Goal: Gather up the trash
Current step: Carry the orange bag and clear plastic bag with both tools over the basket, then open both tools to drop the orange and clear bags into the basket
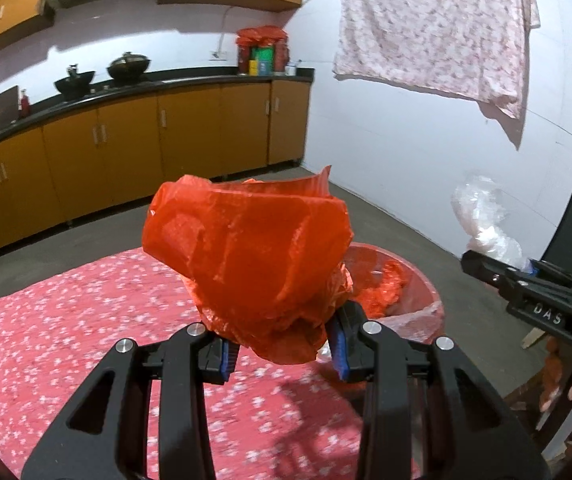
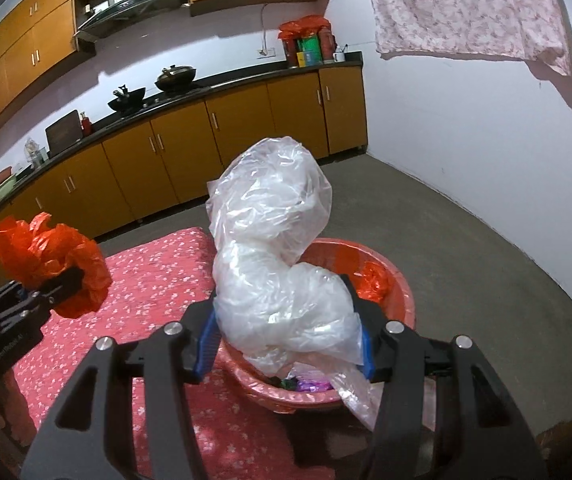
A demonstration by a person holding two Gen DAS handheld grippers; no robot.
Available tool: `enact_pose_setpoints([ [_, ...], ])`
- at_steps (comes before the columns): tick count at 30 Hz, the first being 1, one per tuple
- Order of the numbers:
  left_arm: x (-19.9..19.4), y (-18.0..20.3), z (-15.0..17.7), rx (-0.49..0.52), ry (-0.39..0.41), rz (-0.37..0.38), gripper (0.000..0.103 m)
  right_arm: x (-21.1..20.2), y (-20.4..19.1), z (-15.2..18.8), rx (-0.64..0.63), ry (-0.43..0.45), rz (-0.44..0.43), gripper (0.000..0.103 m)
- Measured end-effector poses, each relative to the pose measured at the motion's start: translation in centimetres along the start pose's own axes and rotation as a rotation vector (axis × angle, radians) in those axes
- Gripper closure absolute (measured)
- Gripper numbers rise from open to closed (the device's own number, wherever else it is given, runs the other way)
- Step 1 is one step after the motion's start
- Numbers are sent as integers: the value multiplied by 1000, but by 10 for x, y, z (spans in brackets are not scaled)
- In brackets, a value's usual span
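My left gripper (image 1: 282,350) is shut on a crumpled red plastic bag (image 1: 246,256) and holds it above the table, just left of the red basin (image 1: 426,280). It also shows in the right wrist view (image 2: 58,280) with the red bag (image 2: 46,256). My right gripper (image 2: 288,344) is shut on a clear plastic bag (image 2: 274,240) and holds it over the red basin (image 2: 398,280). In the left wrist view the right gripper (image 1: 486,266) holds the clear bag (image 1: 482,216) at the right. The basin holds red plastic (image 2: 372,280) and other wrappers.
The basin stands on a table with a red flowered cloth (image 1: 86,340). Orange kitchen cabinets (image 1: 134,140) with woks line the far wall. A flowered sheet (image 1: 434,28) hangs on the right wall. Grey floor (image 2: 466,248) lies beyond the table.
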State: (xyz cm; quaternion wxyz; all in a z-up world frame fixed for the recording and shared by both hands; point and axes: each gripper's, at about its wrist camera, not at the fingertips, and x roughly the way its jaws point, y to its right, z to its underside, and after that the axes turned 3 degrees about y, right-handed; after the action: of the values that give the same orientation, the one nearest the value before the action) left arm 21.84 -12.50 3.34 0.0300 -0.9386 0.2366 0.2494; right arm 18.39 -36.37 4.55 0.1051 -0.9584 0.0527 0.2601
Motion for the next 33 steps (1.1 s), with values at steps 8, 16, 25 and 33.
enact_pose_setpoints([
  [8, 29, 24, -1, 22, -32, 62, 66, 14, 21, -2, 25, -8, 16, 50],
  [16, 51, 33, 4, 36, -68, 93, 66, 31, 32, 3, 55, -21, 22, 50],
  [25, 77, 42, 6, 41, -98, 117, 66, 47, 41, 3, 62, -25, 22, 50],
  [33, 101, 50, 3, 48, -117, 138, 66, 63, 53, 10, 79, -37, 22, 50],
])
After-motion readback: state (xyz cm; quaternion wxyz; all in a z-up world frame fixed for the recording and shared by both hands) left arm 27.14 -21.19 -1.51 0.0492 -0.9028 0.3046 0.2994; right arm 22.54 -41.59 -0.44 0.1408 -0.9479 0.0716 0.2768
